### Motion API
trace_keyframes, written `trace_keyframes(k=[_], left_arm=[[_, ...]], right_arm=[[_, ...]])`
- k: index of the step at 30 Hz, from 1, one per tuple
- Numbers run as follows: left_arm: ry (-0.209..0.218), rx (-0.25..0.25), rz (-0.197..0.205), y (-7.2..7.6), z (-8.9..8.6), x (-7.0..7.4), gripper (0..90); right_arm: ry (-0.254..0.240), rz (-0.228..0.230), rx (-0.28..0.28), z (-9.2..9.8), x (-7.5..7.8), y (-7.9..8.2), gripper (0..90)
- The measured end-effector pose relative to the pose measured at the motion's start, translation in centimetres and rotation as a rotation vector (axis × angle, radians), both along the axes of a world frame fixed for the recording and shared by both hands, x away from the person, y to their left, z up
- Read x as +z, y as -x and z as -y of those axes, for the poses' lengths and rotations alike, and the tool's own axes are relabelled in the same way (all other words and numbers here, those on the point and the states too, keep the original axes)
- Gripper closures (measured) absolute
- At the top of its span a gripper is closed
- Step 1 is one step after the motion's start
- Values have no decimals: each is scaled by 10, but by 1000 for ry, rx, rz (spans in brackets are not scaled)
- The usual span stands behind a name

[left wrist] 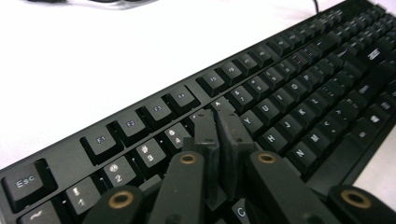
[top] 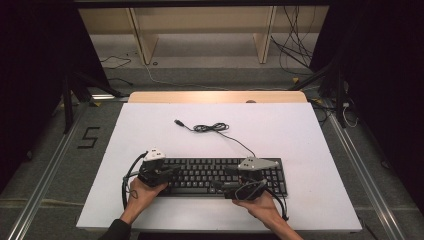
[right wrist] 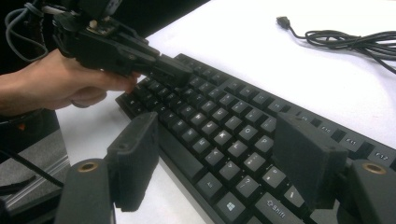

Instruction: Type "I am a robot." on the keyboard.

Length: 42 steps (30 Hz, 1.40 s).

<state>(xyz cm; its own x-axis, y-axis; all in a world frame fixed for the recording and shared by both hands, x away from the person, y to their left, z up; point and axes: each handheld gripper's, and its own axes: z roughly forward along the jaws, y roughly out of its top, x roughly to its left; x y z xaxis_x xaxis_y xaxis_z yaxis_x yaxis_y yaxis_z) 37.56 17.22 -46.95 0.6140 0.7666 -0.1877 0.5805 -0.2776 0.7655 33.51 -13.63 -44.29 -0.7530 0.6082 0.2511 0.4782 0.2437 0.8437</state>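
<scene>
On the left of the high view, the person's left hand holds the left tongs low over the left end of the black keyboard. In the left gripper view the two jaws stand pressed together with nothing between them, their tips hovering at the number row near the 5 and 6 keys; whether the tips touch a key cannot be told. The right gripper view shows the same closed tongs reaching over the keyboard's far end.

The keyboard lies flat on the white counter, near its front edge, long side running left to right. Behind it, its black cable lies in a loose coil on the counter, with the plug end pointing away to the left.

Farther right, the right hand holds the right tongs at the keyboard's front edge, around the middle keys. In the right gripper view its jaws stand wide apart, one over the counter just in front of the keyboard, the other over the keys near Shift, gripping nothing.
</scene>
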Motion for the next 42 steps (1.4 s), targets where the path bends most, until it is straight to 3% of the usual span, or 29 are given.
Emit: trace_keyframes(k=[11,18,37,42], left_arm=[[76,19,7,8,-15,9,696],[113,42,8,13,-20,11,503],[165,77,25,24,-31,11,357],[168,84,27,27,-33,11,332]], right_arm=[[4,3,-2,-2,-1,-4,323],[13,-1,5,-6,-3,-7,323],[44,-23,28,-22,-8,-19,328],[62,-30,28,-26,-9,-24,379]])
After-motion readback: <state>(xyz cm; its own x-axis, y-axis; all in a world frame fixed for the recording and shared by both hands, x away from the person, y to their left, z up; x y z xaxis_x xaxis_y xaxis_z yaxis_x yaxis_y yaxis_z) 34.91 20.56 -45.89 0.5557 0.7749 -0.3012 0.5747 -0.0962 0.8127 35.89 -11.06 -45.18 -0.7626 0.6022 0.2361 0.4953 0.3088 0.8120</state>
